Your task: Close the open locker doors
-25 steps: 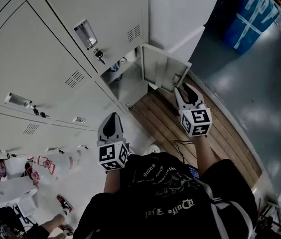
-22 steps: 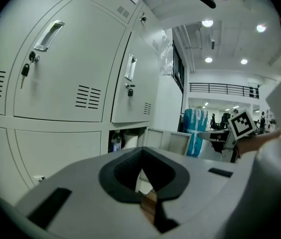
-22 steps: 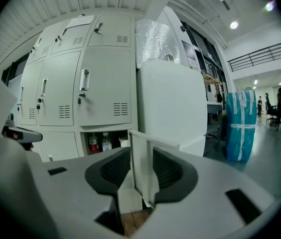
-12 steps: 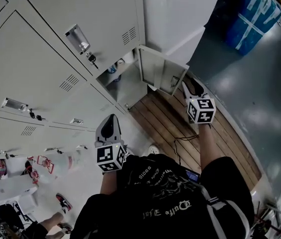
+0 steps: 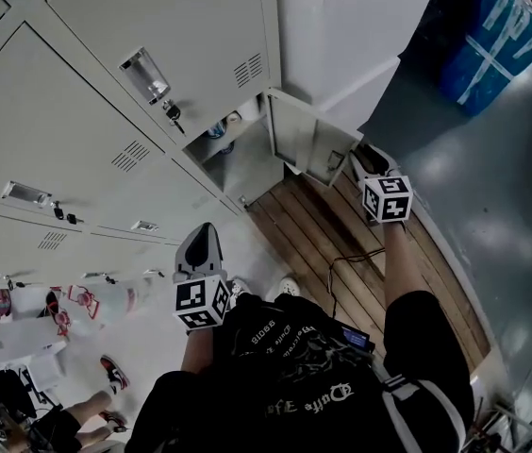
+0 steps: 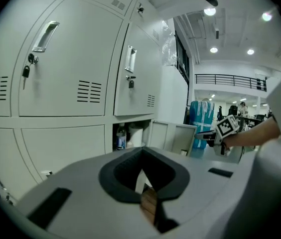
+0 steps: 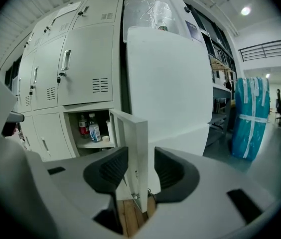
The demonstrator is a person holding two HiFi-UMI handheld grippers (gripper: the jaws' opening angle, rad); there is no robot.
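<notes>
Obs.: the open locker door (image 5: 308,144) belongs to the low compartment at the right end of the locker bank (image 5: 77,130). It is swung out over the wooden planks (image 5: 341,243).

The right hand-held gripper (image 5: 368,159) has its jaws wide, having just been opening. The door's free edge stands between them with a gap on each side, so there is no grip yet (right gripper view is clearest). The left hand-held gripper (image 5: 200,243) is closed to a point and empty, held well apart from the door.

Risks, as I judge them:
- If the jaws close off-centre, one pad meets the thin edge first and the door swings away instead of being caught.
- If the door is pushed by one pad only, it can slide out of the gap and rebound off the frame.
- The small latch fitting low on the edge (image 7: 136,197) may snag a pad.
- The bottles (image 7: 88,127) on the shelf (image 7: 93,144) may stop the door if they sit too far forward; depth is not readable.

Counts:
- open doors in view: 1
- hand-held grippers: 2
- bottles: 2
</notes>
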